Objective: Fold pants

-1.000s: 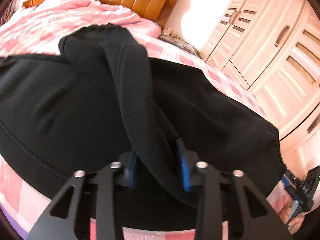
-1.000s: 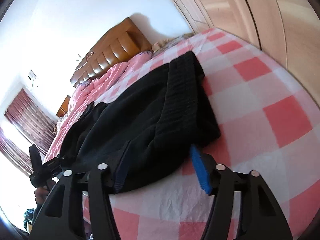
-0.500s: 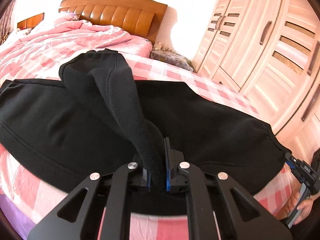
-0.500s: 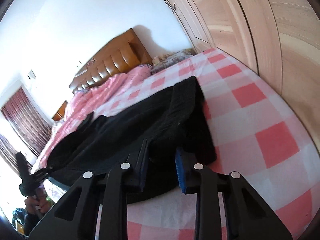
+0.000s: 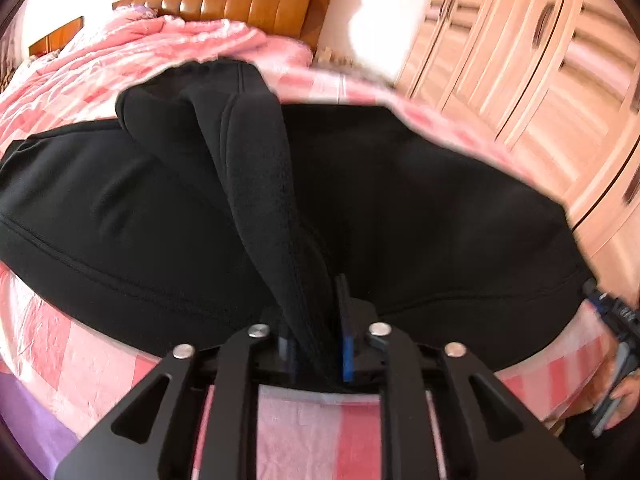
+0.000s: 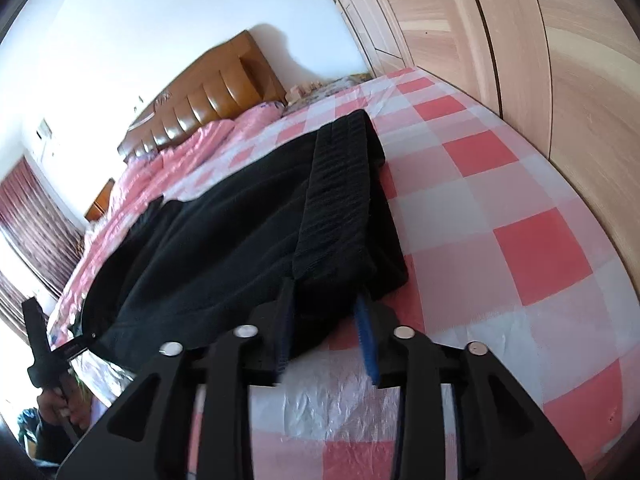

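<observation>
Both grippers on the black fleece pants [image 5: 400, 200] at the bed's [image 6: 520, 240] near edge.
Our left gripper [image 5: 316, 344] pinches the cuff; right gripper [image 6: 326, 324] straddles the waistband corner, not visibly clamped. We lift evenly, taut.

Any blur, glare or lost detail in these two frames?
Left wrist: motion blur smears the wardrobe and the bed edge; the pants are nearly featureless black. Right wrist: sharper, waistband ribbing readable on the pants, white wall overexposed, fisheye bends the wardrobe.
</observation>
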{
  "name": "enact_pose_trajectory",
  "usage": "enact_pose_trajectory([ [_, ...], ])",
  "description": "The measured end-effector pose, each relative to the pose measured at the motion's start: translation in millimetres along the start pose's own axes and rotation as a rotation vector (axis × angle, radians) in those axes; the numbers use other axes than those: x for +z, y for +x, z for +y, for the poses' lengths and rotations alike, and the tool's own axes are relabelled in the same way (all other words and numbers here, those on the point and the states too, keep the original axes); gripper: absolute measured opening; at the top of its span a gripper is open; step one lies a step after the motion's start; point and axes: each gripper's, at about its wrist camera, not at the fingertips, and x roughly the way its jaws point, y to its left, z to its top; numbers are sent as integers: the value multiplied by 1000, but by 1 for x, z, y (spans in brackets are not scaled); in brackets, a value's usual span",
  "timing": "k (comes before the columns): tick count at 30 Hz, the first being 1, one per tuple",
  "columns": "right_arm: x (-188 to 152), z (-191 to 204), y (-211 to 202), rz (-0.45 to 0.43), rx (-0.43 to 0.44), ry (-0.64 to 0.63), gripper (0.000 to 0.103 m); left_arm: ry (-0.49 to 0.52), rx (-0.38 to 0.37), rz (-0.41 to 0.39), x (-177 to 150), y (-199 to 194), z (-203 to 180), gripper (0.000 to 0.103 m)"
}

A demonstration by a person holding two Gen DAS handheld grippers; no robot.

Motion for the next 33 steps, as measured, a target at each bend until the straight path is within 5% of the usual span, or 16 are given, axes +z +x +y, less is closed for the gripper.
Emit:
enact_pose_trajectory([
  [1,-2,2,-2,11,2,2,66,4,4,-11,-1,-1,0,27],
  [2,-3,3,-5,10,-4,2,83,10,20,-15,-1,-3,0,46],
  [4,-9,17,-21,-44,-59,-58,84,7,71,-54,-3,-12,3,79],
  [7,-15,56,-32,-91,-97,-238,84,9,206,-214,-5,-41,-3,79],
  [11,-20,118,-7,-41,-42,-455,84,117,158,-291,3,-53,-38,86],
  [15,-20,154,36,28,-61,-562,83,324,145,-204,10,-11,-89,88],
  [18,-27,157,65,140,-125,-612,83,349,175,-83,7,21,-96,88],
  [20,-34,145,62,152,-93,-605,83,355,174,-45,-1,33,-93,90],
  [30,-47,135,48,194,-91,-610,85,341,160,-52,-12,31,-87,94],
  [33,-36,131,29,158,-31,-573,85,337,153,-41,-8,28,-87,94],
])
